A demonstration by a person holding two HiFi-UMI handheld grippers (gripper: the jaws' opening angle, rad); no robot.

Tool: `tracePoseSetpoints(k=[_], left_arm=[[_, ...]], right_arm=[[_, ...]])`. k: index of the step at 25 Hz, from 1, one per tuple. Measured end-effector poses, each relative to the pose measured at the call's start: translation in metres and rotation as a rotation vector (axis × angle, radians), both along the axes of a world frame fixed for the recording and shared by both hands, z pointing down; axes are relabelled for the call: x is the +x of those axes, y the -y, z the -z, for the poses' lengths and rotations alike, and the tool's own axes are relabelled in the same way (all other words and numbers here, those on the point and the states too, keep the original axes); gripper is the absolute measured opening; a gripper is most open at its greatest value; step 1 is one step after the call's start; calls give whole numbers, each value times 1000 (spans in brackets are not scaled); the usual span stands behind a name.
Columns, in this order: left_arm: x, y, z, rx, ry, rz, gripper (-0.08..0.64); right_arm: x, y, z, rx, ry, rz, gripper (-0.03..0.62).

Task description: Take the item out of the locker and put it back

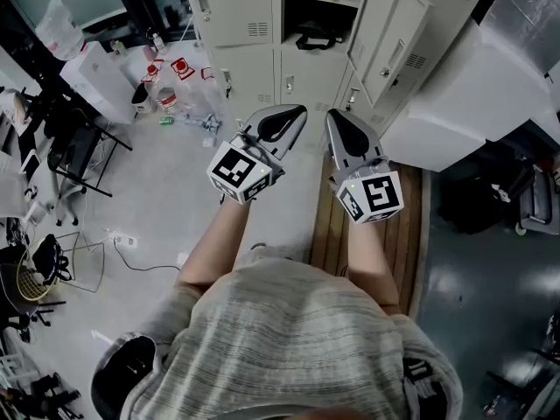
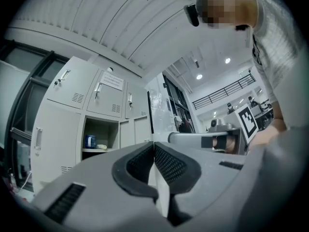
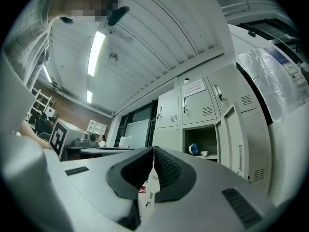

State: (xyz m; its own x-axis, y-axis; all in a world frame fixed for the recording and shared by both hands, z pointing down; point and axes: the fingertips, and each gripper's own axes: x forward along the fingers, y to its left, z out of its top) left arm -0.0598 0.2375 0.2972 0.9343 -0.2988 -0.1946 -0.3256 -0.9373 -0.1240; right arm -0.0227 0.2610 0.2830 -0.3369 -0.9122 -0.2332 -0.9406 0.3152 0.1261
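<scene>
Left tool (image 2: 154, 146): I am holding it shut, jaws pressed together with nothing between them, pointing toward the lockers.
Right tool (image 3: 153, 151): I am holding it closed and empty too, just beside the left one.
Locker (image 3: 200, 137): one compartment is standing open, its door (image 3: 236, 144) swinging out to the right.
Blue mug (image 3: 193, 149): sitting on the shelf (image 2: 96, 150) inside, well apart from both tools.
Small white thing (image 3: 204, 153): lying just beside the mug.
Black bag (image 1: 317, 38): resting under that shelf.

The pale grey metal lockers (image 1: 236, 7) look smooth and matt. The brown floor strip (image 1: 407, 234) is slatted wood. The matt grey plastic left claw (image 2: 154, 146) has ribbed black pads (image 2: 169, 166).
</scene>
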Motion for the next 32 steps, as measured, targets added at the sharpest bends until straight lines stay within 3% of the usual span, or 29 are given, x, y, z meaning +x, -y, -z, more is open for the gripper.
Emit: tracePoseSetpoints(k=[9,22,32], left_arm=[[-2,68,-1,-7,-13,27,8],[15,220,-7,-41,-13,-41,8],[14,274,-9,-72,-18,-94,8]], right_arm=[[-10,59,-6,-12,14,65,28],[3,211,-2,-25,29,12,28],[1,265,-8,-44,68,-5,29]])
